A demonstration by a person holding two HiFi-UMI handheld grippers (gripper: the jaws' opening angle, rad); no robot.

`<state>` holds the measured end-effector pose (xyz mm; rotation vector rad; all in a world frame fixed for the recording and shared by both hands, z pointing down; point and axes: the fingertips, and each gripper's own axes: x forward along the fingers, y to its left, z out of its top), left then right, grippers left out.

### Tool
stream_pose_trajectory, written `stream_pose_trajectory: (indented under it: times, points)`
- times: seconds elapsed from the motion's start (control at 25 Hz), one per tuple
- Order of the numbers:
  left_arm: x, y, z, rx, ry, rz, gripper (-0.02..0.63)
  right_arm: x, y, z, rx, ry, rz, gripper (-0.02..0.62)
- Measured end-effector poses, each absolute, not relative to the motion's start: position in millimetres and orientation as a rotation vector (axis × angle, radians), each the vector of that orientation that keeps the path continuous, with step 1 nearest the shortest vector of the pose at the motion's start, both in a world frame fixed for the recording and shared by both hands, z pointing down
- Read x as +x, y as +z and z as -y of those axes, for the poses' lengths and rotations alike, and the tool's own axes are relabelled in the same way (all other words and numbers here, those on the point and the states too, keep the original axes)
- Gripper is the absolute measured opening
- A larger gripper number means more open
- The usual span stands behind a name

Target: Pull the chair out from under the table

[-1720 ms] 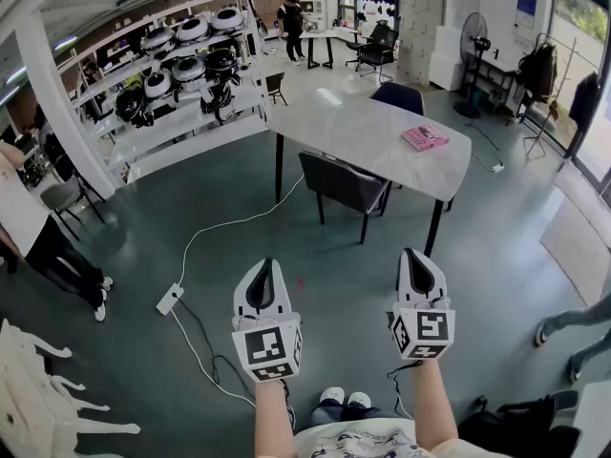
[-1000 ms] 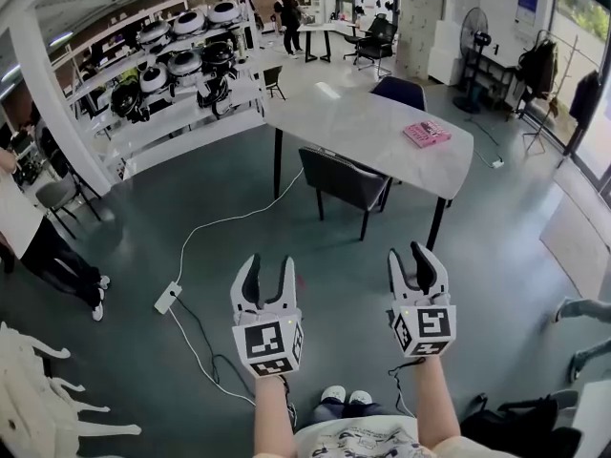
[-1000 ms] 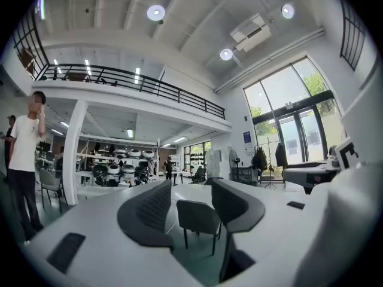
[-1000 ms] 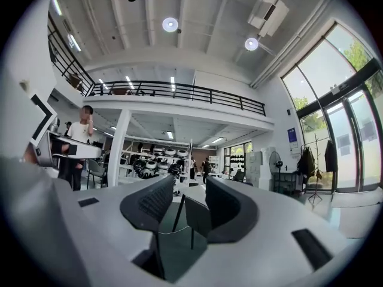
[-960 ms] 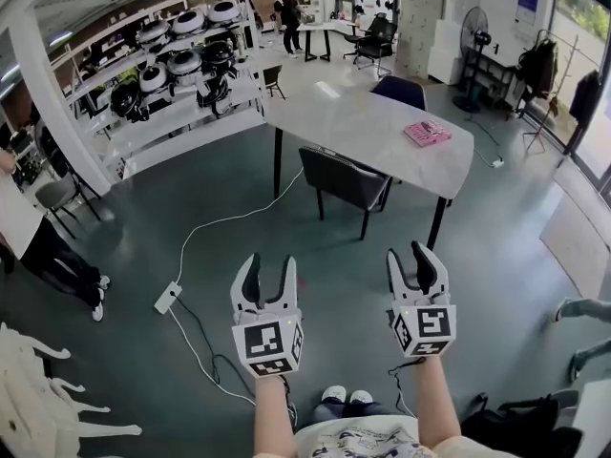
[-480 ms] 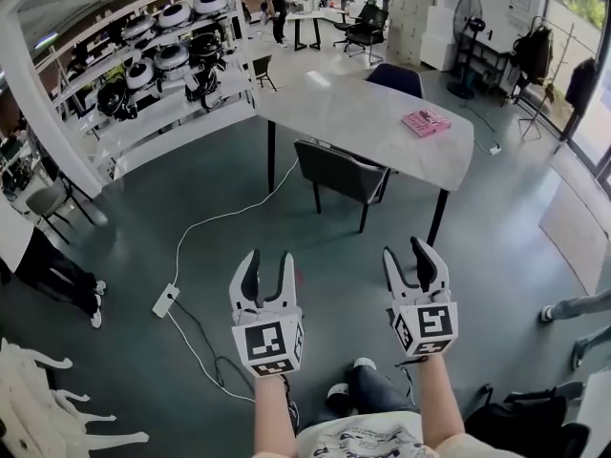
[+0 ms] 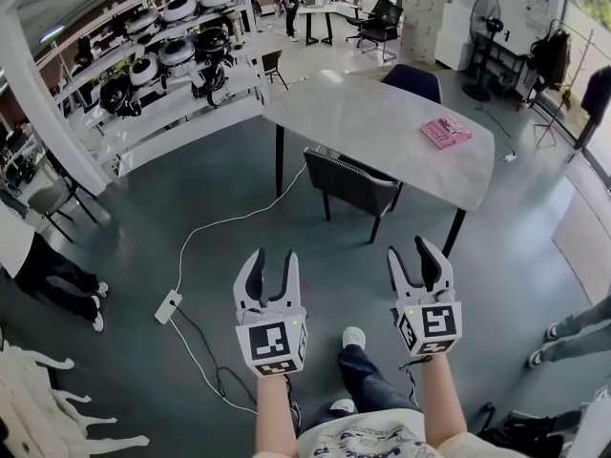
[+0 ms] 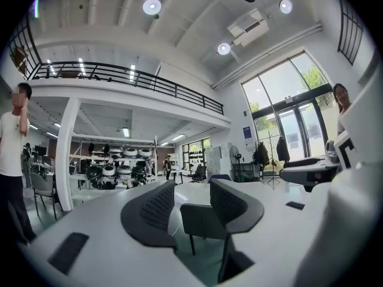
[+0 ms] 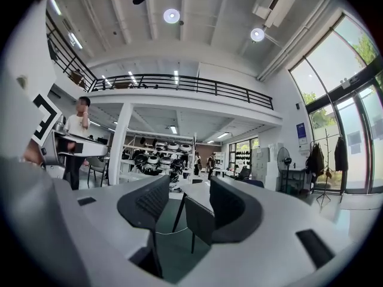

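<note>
1. The dark grey padded chair with thin black legs [image 7: 355, 181] stands at the near long edge of the pale marble-look tabletop [image 7: 382, 122]. Its seat is pushed under that edge and its backrest faces the person, so the backrest is the part open to a grasp.
2. The left claw [image 7: 272, 260] is held level on the near side of the tabletop, well apart from it, and points toward the chair. Its jaws stand wide but are closing a little, with only air between them. It holds nothing.
3. The right claw [image 7: 410, 254] is also level and well short of the tabletop, with its jaws parted and empty. The chair shows far off through the gap in both gripper views, which suggests both claws are being lined up on the backrest.
4. The jaws are probably kept apart so they can slip over the top of the backrest on arrival.
5. A flat pink book [image 7: 446, 132] lies on the tabletop toward its right end, clear of the chair's side, so a straight pull should not disturb it.
6. By this reading the task is at the approach, with the chair not yet touched.
</note>
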<state>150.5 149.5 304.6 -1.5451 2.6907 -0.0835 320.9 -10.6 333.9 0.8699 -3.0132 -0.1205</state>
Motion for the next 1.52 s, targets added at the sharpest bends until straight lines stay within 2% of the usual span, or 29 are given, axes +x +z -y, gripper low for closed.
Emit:
stream_pose_trajectory:
  times: [0.56,1.16,1.52]
  points:
    - [27.4,305.7,35.5,-1.514,-0.148,-2.696,0.201,173.3,335.7,187.8,0.711,-0.169,3.030,0.222]
    - [-96.1,373.4,163.2,-1.705,-0.274,-2.688,0.201,51.7,403.2,290.3,0.694,-0.104,2.896,0.222]
    - [-174.1,415.7,258.7,-2.005,-0.426,-2.532,0.201,-19.0,445.9,349.5,0.748,-0.050,2.744,0.224]
